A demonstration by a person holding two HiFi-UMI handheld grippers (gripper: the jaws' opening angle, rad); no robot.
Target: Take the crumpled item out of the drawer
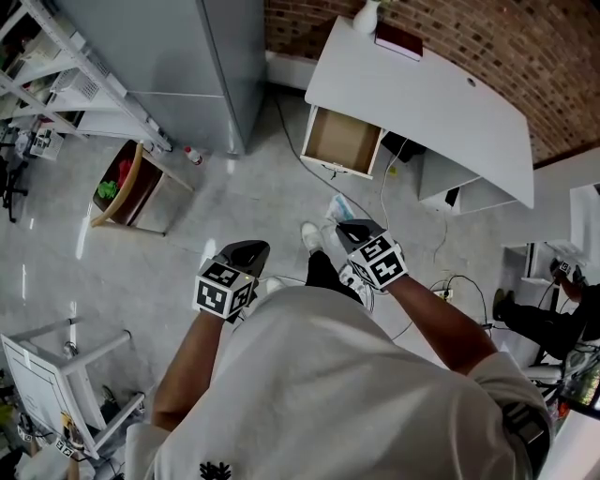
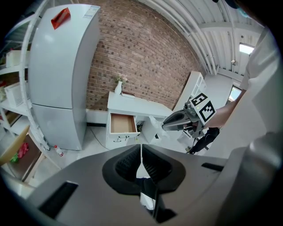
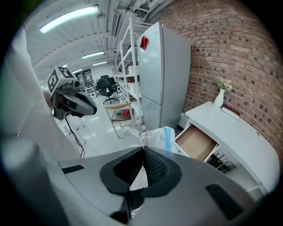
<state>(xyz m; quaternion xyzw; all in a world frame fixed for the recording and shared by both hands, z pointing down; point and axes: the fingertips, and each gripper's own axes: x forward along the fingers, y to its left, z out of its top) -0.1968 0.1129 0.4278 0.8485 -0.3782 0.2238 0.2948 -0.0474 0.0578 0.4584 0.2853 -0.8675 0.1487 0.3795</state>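
A crumpled white and blue plastic bag (image 3: 152,136) sticks out from the tips of my right gripper (image 3: 143,148), which is shut on it. In the head view the bag (image 1: 338,207) hangs above the floor in front of my right gripper (image 1: 346,228), well clear of the open wooden drawer (image 1: 342,141). The drawer looks empty and stands pulled out of the white desk (image 1: 441,103). My left gripper (image 1: 253,249) is held at the left, jaws together with nothing between them. The left gripper view shows the drawer (image 2: 122,123) and the bag (image 2: 156,123).
A grey fridge (image 1: 178,66) stands left of the desk, with a small bottle (image 1: 193,156) at its foot. A wooden chair (image 1: 127,183) holds green and red things. A vase (image 1: 366,16) and a book (image 1: 398,40) sit on the desk. Cables (image 1: 319,173) trail across the floor.
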